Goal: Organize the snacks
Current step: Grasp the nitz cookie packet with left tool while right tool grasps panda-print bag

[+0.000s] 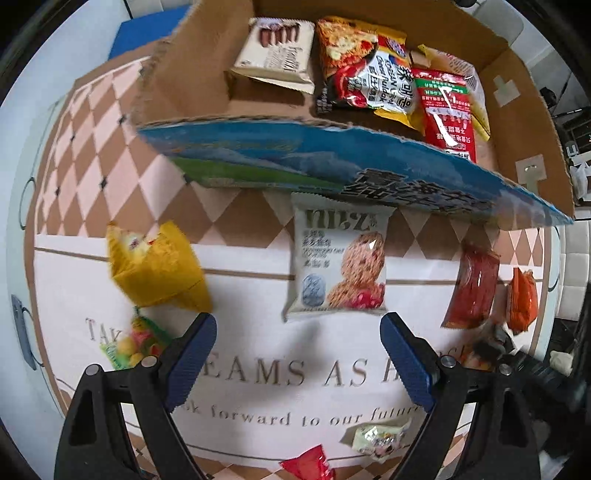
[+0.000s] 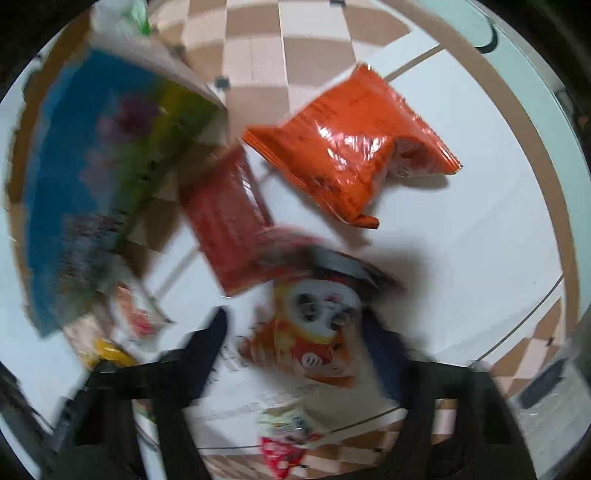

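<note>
Bench cloth (image 1: 258, 369) print reads "EAMS AS" and "forward to our futur", partly cut off. Noodle packet (image 1: 373, 79) in the box at 12 o'clock: "Buldak".

This looks like a home, most likely a dining or living area. The surface (image 1: 22, 184) is a round white one with a thin dark line near its rim, dressed with a tablecloth (image 1: 258, 369) of pink and brown diamonds around a white panel printed with decorative English lettering. On the tablecloth stands a cut-down cardboard box (image 1: 192, 74) with a printed landscape on its outer wall, and loose snack packets lie around the box. Beyond the box a white chair back (image 1: 506, 22) shows. To the right of the box is a dim cluttered corner, too small to make out.
</note>
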Motion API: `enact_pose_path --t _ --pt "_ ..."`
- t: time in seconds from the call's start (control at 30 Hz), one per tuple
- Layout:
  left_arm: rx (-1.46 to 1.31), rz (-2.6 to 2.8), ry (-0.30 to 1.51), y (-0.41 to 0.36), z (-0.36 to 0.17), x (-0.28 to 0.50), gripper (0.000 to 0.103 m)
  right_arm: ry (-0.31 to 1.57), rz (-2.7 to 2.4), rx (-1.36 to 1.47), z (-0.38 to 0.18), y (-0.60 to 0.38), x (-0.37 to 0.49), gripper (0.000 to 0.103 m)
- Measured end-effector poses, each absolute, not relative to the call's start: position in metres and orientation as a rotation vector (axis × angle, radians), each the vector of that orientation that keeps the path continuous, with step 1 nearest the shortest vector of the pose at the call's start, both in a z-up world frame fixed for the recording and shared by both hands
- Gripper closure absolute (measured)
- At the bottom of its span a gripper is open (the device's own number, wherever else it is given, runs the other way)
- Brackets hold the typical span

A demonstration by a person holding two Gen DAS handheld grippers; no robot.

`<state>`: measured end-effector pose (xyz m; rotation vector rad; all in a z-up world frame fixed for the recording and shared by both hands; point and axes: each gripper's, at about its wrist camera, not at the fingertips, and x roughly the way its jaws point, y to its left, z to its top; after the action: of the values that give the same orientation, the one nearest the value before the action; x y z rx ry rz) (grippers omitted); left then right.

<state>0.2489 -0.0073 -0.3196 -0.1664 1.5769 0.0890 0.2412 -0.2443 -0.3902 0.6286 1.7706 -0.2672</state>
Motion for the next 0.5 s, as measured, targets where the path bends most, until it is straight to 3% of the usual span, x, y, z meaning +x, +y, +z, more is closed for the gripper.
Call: enact_pose_path --t 0.27,0.5 --pt "-0.104 0.055 1.618 -0.030 -0.349 0.275 0.012 1.833 -0.080 0.276 -0.390 -0.220 0.244 0.054" --pt "-0.069 0.028 1.642 -0.048 -0.370 0.282 0.012 1.864 -0.043 0.213 -0.389 -0.208 0.248 0.052"
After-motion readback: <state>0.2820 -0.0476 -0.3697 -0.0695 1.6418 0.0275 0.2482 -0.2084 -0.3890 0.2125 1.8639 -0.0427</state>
